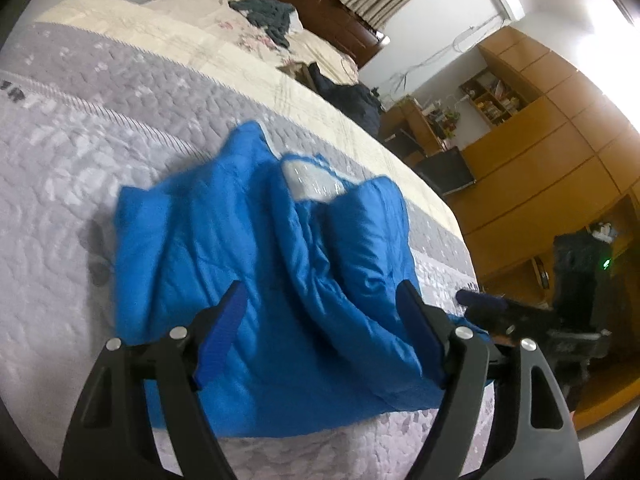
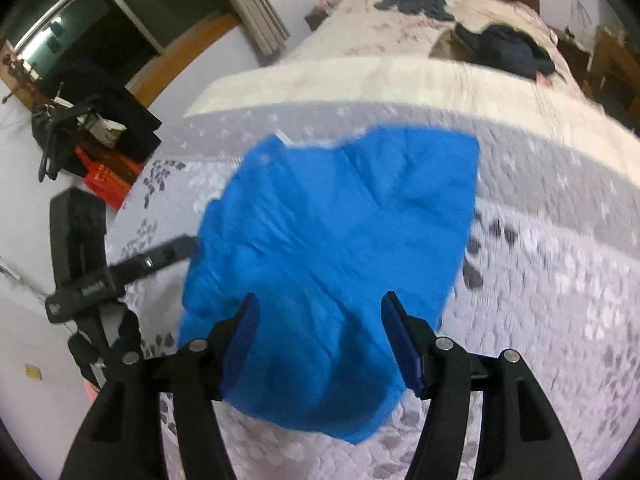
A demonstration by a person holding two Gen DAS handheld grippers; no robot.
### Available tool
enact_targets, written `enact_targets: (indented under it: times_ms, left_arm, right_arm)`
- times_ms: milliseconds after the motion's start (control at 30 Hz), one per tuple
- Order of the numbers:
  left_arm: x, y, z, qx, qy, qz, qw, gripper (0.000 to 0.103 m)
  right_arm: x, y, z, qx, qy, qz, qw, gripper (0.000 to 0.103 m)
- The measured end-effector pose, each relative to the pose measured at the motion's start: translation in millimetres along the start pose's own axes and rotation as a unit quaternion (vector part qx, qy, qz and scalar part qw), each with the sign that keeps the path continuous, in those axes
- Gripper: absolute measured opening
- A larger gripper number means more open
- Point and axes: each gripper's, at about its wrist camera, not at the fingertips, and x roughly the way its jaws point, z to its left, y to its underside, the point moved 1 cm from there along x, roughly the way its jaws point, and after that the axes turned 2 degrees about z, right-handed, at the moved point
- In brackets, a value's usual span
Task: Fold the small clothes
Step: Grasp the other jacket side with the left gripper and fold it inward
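A small bright blue garment point(image 1: 256, 264) lies crumpled on the grey quilted bedspread point(image 1: 72, 184), with a pale lining patch near its collar. My left gripper point(image 1: 320, 296) hovers open just over its near edge, nothing between the fingers. In the right wrist view the same blue garment point(image 2: 340, 248) spreads across the bedspread point(image 2: 560, 280), and my right gripper point(image 2: 318, 304) is open above its near part. The other gripper's black finger point(image 2: 160, 256) reaches in from the left at the garment's edge. In the left wrist view the right gripper's finger point(image 1: 480, 300) shows at the right.
Dark clothes point(image 1: 352, 100) and a grey-green garment point(image 1: 264, 12) lie further up the bed. Wooden cabinets point(image 1: 540, 152) stand beyond the bed's right edge. On the floor in the right wrist view sit a red crate point(image 2: 108, 176) and dark bags point(image 2: 100, 96).
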Motion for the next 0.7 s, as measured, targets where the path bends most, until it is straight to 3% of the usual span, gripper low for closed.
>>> enact_targets:
  times_ms: [233,367,500,533,633,700]
  left_arm:
    - [34,-1,-1,-0.024,0.036,0.025,0.9988,0.077]
    - [49,-10,-6,-0.027,0.050,0.031,0.9979,0.081]
    - [66,-20,-13,-0.007,0.039,0.054,0.9977,0.084]
    - [71,-22,-13,-0.003,0.033,0.058,0.9977,0.082]
    - [81,-25,-15,0.006,0.005,0.062,0.9980,0.062]
    - [85,-26,-19,0.009,-0.006,0.062,0.9980,0.053]
  right_arm:
    - [21,25,-7,-0.002,-0.040,0.004,0.999,0.064]
    - [34,30,4,-0.017,-0.024,-0.003,1.000,0.066]
    - [39,33,14,-0.032,-0.008,-0.014,0.999,0.067]
    - [39,33,14,-0.034,-0.007,-0.015,0.999,0.067]
    - [40,33,13,-0.036,-0.012,-0.020,0.999,0.067]
    - [39,34,12,-0.037,-0.013,-0.023,0.999,0.067]
